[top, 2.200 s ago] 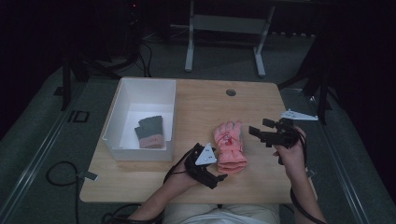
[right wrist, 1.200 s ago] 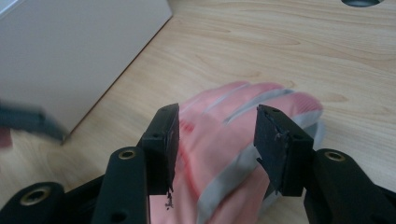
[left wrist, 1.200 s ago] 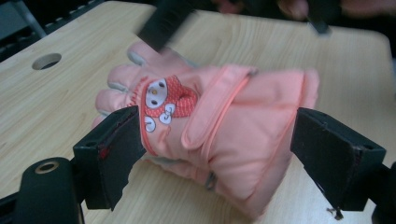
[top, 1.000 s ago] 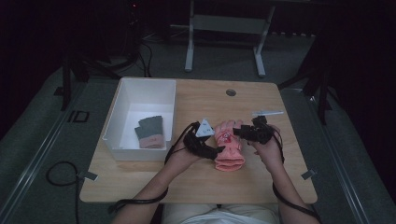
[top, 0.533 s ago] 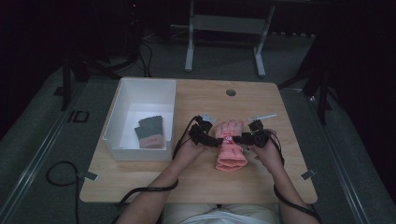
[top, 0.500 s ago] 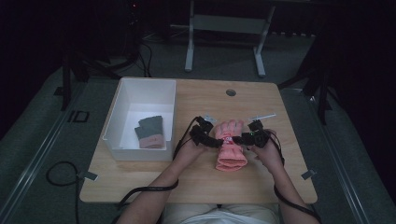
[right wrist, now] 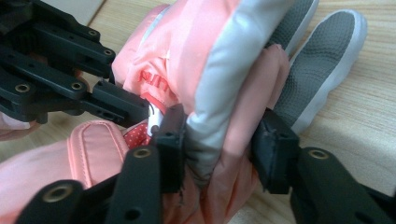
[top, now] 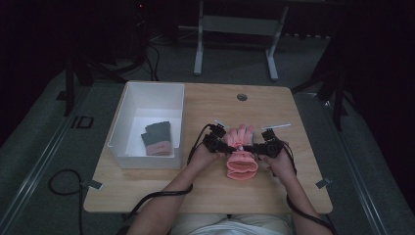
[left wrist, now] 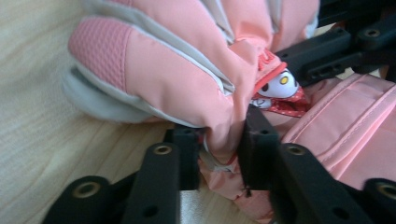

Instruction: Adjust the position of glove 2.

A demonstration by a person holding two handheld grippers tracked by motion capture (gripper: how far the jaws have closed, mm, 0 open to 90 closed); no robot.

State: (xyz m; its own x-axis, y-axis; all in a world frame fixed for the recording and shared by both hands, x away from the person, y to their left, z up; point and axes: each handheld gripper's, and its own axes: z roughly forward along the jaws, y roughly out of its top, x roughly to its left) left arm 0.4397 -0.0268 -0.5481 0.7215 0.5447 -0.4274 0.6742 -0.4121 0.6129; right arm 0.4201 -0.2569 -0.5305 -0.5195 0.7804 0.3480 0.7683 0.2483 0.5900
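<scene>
A pair of pink ski gloves (top: 241, 164) lies in the middle of the wooden table (top: 205, 196), fingers pointing away from me. My left gripper (top: 226, 145) sits at its left side and its jaws have just been closing. In the left gripper view they pinch a fold of pink fabric (left wrist: 163, 65) at the left gripper (left wrist: 219, 135). My right gripper (top: 252, 147) meets it from the right, its jaws also just closing. They clamp a thick pink and grey fold (right wrist: 219, 56) at the right gripper (right wrist: 219, 126).
A white bin (top: 127, 122) stands at the table's left with a pair of grey gloves (top: 157, 138) inside. A round cable hole (top: 242, 97) sits near the far edge. Cables trail from both grippers toward me.
Both hands came in from the sides and sank onto the pink gloves. Each gripper's jaws then closed on the fabric at the gloves' middle.
</scene>
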